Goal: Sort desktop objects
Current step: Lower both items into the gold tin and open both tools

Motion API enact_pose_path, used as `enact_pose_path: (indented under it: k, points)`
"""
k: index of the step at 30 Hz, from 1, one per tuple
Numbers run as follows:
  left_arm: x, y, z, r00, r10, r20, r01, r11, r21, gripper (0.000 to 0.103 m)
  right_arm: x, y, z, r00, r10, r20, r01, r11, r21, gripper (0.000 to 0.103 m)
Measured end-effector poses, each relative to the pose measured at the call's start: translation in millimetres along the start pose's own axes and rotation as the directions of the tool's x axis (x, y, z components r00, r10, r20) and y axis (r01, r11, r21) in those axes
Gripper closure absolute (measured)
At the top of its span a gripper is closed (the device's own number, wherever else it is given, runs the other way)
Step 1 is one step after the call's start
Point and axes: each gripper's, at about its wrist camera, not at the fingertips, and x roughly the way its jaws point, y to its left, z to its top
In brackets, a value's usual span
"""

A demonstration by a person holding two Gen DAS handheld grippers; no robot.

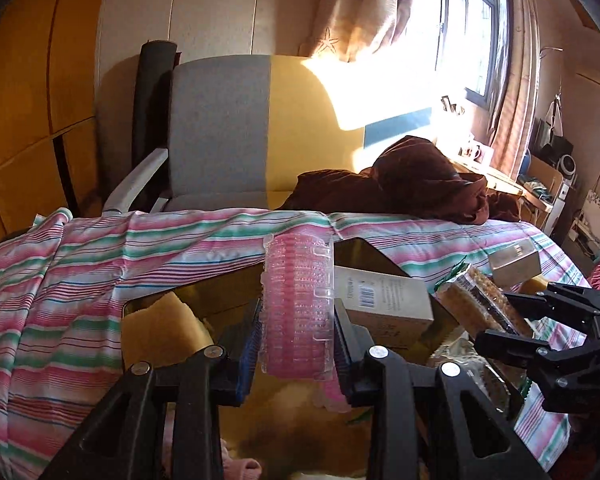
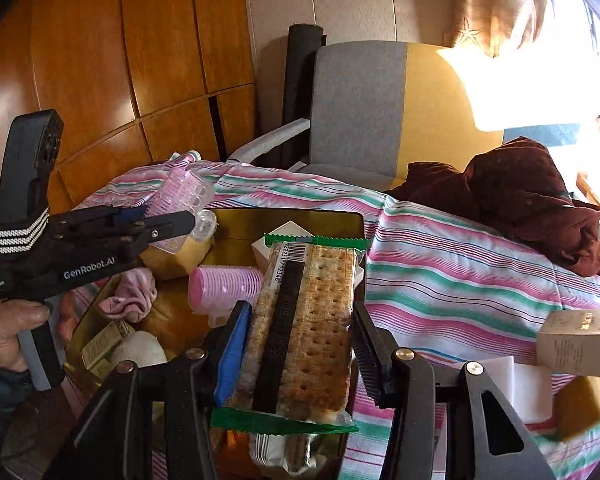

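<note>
My left gripper is shut on a pink hair roller in a clear plastic shell, held above a gold tin. In the right wrist view that gripper comes in from the left with the roller pack, a hand on its handle. My right gripper is shut on a clear packet of crackers with green ends, over the tin's right side. From the left wrist view, the right gripper and the cracker packet sit at the right.
Inside the tin lie a loose pink roller, a pink cloth, a yellow sponge and a beige box. On the striped bedcover to the right rest a small box and another sponge. A chair stands behind.
</note>
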Motion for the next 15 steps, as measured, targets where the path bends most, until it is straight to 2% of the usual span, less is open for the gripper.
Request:
enact_pose_path:
  k: [6, 7, 9, 15]
  points:
    - [23.7, 13.1, -1.3, 0.997, -0.002, -0.071, 0.002, 1.0, 0.0, 0.07, 27.7, 8.4, 7.4, 0.999, 0.011, -0.038, -0.011, 1.0, 0.001, 0.053]
    - [27.1, 14.2, -2.4, 0.997, -0.011, -0.082, 0.011, 1.0, 0.0, 0.068, 30.7, 9.0, 6.3, 0.999, 0.01, -0.045, -0.01, 1.0, -0.001, 0.053]
    - [30.2, 18.7, -3.5, 0.996, -0.014, -0.091, 0.011, 0.999, -0.03, 0.057, 36.9, 10.1, 4.1, 0.998, 0.008, -0.058, -0.008, 1.0, -0.006, 0.053]
    - [11.3, 32.0, -3.6, 0.999, -0.022, -0.026, 0.019, 0.995, -0.097, 0.056, 46.0, 9.9, 4.8, 0.997, -0.006, -0.076, 0.004, 1.0, -0.024, 0.053]
